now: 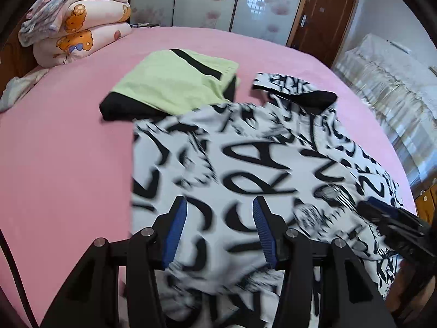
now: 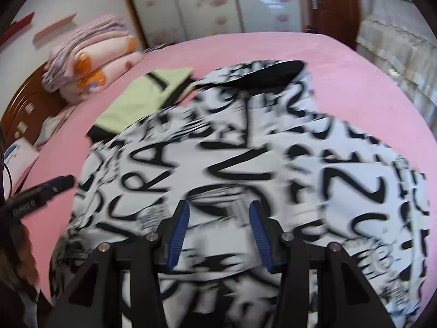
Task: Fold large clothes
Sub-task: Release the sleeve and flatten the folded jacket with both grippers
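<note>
Mid-fold: left gripper [image 1: 220, 229] and right gripper [image 2: 218, 228] both hung with jaws apart, nothing clamped, above the printed shirt [image 1: 245, 164] at frame centre on the pink bed [image 1: 68, 150]; next move likely needs re-gripping an edge.

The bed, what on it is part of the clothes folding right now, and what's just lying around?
In the job:
- black-and-white lettered shirt, spread out
- left gripper and right gripper, both open above it
- folded green and black garment, apparently already done

Lying about:
- stacked quilts
- pink bedsheet
</note>
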`<state>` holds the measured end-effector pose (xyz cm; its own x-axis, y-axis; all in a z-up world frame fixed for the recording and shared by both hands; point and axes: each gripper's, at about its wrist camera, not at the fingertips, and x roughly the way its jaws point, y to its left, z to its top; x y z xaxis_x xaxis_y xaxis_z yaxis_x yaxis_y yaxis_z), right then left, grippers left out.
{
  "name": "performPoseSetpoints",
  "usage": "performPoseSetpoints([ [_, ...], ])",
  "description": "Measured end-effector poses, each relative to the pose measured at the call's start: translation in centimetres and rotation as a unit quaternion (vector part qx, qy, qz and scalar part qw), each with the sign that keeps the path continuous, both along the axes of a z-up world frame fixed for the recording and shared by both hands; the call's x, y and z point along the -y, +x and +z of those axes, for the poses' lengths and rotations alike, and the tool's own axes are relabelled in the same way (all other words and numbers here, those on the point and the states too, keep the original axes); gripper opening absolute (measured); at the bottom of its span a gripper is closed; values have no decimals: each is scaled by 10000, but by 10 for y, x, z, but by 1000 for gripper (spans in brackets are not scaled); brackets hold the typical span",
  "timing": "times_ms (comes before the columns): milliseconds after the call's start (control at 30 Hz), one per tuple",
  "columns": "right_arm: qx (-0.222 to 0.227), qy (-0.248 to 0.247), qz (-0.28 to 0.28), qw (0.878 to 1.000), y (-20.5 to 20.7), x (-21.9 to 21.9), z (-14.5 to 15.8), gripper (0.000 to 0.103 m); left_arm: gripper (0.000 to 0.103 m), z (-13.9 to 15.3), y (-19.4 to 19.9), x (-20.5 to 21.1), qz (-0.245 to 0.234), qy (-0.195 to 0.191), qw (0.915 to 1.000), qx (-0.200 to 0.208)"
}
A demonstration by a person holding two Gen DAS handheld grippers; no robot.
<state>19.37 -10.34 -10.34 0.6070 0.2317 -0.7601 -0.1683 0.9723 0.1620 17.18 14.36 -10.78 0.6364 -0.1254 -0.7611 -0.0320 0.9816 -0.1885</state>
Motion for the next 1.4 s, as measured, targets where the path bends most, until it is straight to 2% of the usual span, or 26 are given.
performPoseSetpoints([
  [100,-70,100,241,9996,-4,-28,-10,46,49,-21,-15,16,56,-8,10000,29],
  [233,-462,67,509,9976,-2,-53,-37,46,49,-62,-11,19,186,376,9980,-479],
  [300,-615,-140,584,9963,0,-54,-50,43,49,-70,-9,11,129,372,9974,-603],
  [400,-467,-354,411,9974,0,-32,-51,42,49,-66,-9,-1,60,304,9980,-543],
  [467,-294,-538,122,9980,1,-10,-47,40,49,-66,-10,-6,52,245,9982,-546],
  [533,-236,-985,-426,9939,6,18,-48,40,49,-67,-10,-7,41,187,9984,-528],
  [600,-341,-741,-639,9946,8,45,-50,40,49,-67,-10,-6,48,264,9984,-504],
  [667,-385,-938,-944,9904,9,60,-52,41,49,-68,-9,-3,72,381,9980,-492],
  [733,-467,-604,-1003,9920,8,72,-53,41,51,-68,-8,0,87,474,9976,-494],
  [800,-503,-439,-1040,9923,8,76,-54,41,56,-68,-8,4,68,542,9973,-492],
  [933,-446,-581,-1041,9919,4,72,-53,43,61,-67,-8,9,31,666,9965,-510],
  [1100,-497,-511,-1133,9910,7,72,-56,43,68,-65,-10,13,10,647,9963,-556],
  [1400,-611,-461,-1256,9891,6,71,-55,43,75,-62,-12,17,-35,651,9953,-712],
])
